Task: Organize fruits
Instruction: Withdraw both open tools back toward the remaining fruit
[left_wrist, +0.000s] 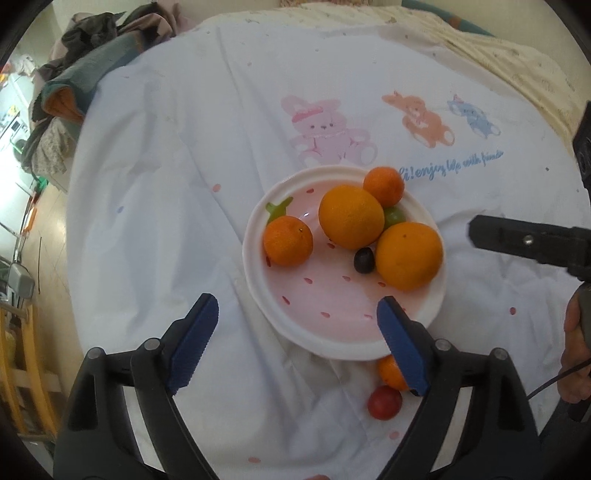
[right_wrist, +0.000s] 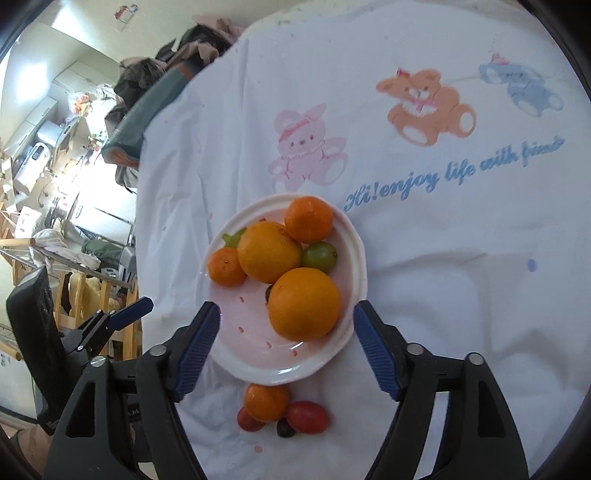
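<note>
My left gripper (left_wrist: 297, 325) wide, empty | my right gripper (right_wrist: 286, 330) wide, empty | white-rimmed pink ceramic plate (right_wrist: 347, 236): two big oranges, two mandarins, one green fruit, one dark grape | white cloth (right_wrist: 443, 295) beside plate: one mandarin, two red fruits, one dark grape

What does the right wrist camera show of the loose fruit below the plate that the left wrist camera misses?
Only the right wrist view shows the whole cluster off the plate: a small orange, two red fruits and a dark grape.

Only the left wrist view shows the dark grape on the plate in full; there the left gripper half-hides the loose orange, and one red fruit shows.

Both show the plate holding four oranges and a green fruit, with both grippers open.
</note>
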